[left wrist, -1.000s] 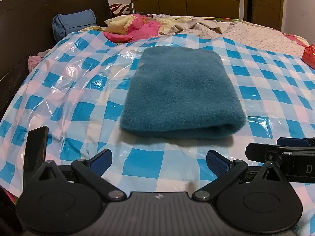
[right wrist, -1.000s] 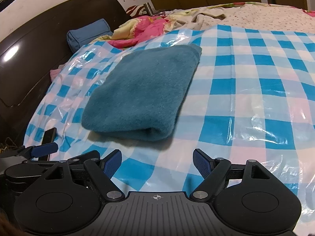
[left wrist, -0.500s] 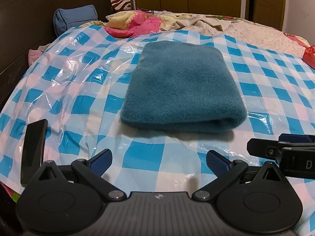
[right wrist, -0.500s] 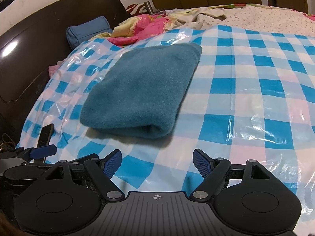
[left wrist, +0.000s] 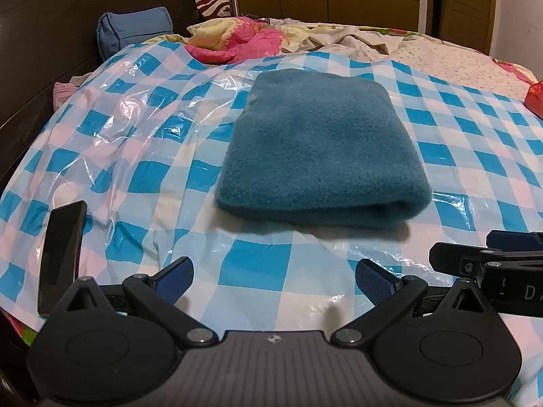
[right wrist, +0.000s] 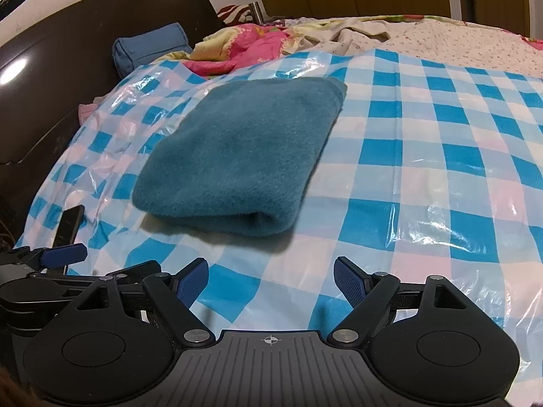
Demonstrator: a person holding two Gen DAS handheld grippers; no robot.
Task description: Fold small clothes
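A fuzzy teal cloth (left wrist: 322,149), thick and napped like fleece, lies folded into a neat rounded rectangle on the bed, its doubled edge bulging softly toward both cameras. Under it spreads a glossy plastic sheet (left wrist: 142,169) printed in blue, white and pale pink checks, wrinkled and catching the light in bright creases. The left tool (left wrist: 273,276) hovers low over the sheet just short of the cloth's near edge, its ribbed blue pads spread wide and holding nothing; the right tool (right wrist: 271,279) sits likewise, wide apart and empty, with the cloth ahead and to its left. A flat dark phone (left wrist: 61,254) rests near the sheet's left edge, beside the left tool. Beyond the sheet lie a crumpled pink and yellow quilt (left wrist: 234,39), a blue cylindrical bolster (left wrist: 135,30) against the dark polished wooden headboard (left wrist: 51,34), and a pale floral bedspread (left wrist: 441,57). The left view shows the cloth squarely from its folded end, plus a red object (left wrist: 534,98) at the far right edge and the right tool's black body intruding at its right. The right view shows the cloth at a slant, revealing its long right side, a bright glare on the headboard, and the left tool's blue fingertip at lower left.
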